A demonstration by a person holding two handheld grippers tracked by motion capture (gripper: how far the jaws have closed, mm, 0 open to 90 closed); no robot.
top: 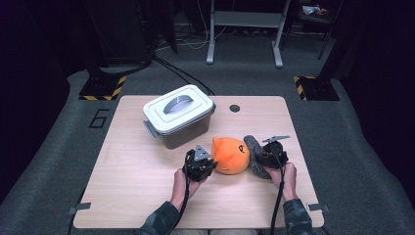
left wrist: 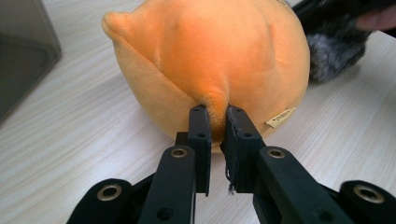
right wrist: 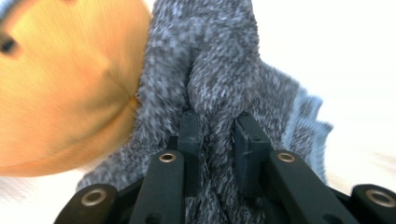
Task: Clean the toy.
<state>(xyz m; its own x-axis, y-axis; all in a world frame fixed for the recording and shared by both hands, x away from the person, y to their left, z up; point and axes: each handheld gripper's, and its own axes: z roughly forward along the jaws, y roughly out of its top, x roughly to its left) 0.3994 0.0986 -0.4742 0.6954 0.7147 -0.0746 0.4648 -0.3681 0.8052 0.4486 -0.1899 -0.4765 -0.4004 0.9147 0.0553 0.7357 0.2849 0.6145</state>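
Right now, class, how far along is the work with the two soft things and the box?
Done: both grips are made. The left gripper pinches a fold of the orange plush toy; the right gripper is shut on the grey fuzzy sock. In hand: both rest on the table. Left, probably: opening the lidded box, whose lid remains on, and stowing them.

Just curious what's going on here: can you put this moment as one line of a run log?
left tongs: shut on orange plush toy | right tongs: shut on grey fuzzy fabric | lidded box: closed, behind
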